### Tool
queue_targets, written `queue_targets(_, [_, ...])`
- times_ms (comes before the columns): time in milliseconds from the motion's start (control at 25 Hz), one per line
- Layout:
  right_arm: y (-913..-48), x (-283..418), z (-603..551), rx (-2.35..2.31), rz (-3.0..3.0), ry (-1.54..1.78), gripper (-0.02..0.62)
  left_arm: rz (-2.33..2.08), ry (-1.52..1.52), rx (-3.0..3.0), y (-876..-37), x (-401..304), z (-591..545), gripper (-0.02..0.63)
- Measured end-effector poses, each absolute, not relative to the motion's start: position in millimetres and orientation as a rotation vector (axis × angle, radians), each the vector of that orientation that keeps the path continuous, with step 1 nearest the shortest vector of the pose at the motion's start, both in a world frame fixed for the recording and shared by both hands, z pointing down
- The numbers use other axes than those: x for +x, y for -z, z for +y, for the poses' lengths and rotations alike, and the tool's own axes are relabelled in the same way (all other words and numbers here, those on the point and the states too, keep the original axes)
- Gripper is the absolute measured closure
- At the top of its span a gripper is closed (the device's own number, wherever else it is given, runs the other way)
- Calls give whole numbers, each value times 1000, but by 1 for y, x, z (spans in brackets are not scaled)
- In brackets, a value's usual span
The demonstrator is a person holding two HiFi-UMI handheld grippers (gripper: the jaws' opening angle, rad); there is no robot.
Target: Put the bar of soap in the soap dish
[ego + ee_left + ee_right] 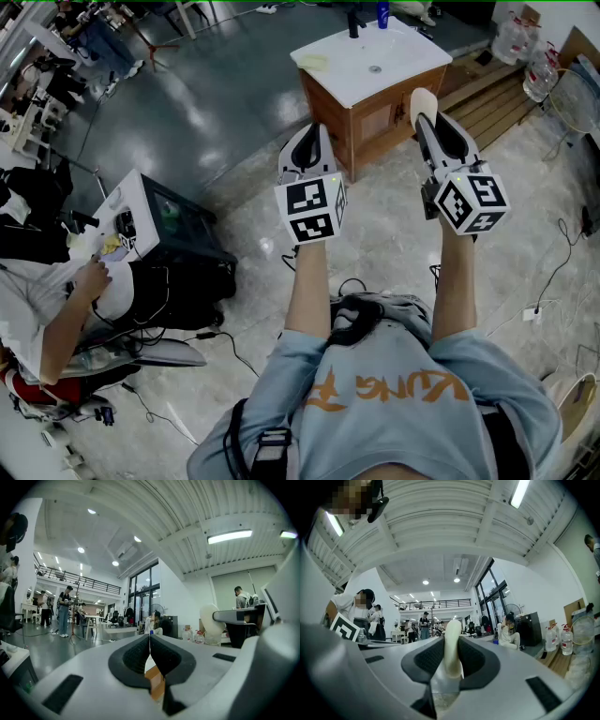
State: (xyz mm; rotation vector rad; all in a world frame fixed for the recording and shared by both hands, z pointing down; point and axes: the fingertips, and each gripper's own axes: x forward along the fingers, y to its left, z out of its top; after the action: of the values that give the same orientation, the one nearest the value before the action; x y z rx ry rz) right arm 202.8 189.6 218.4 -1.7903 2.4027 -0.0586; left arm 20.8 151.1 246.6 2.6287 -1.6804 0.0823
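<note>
Both shut: right hand-held gripper [429, 122] pinches soap bar [422, 99], long axis fwd; left hand-held gripper [309, 136] empty. Yellowish dish [314, 62], prob. the soap dish, sits ahead-left on counter [412, 47], well apart.

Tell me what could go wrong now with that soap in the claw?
The right gripper pinches the bar of soap with much of it sticking out past the jaws, so it might slip and fall to the stone floor. What looks like the soap dish sits at a corner of the vanity top; a clumsy placement could knock it off.
</note>
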Motion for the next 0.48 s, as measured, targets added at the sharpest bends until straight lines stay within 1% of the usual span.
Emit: queue_targets(480, [-222,248,206,-1671,2446,168,482,-1718,-97,2575,-250,67,177,584])
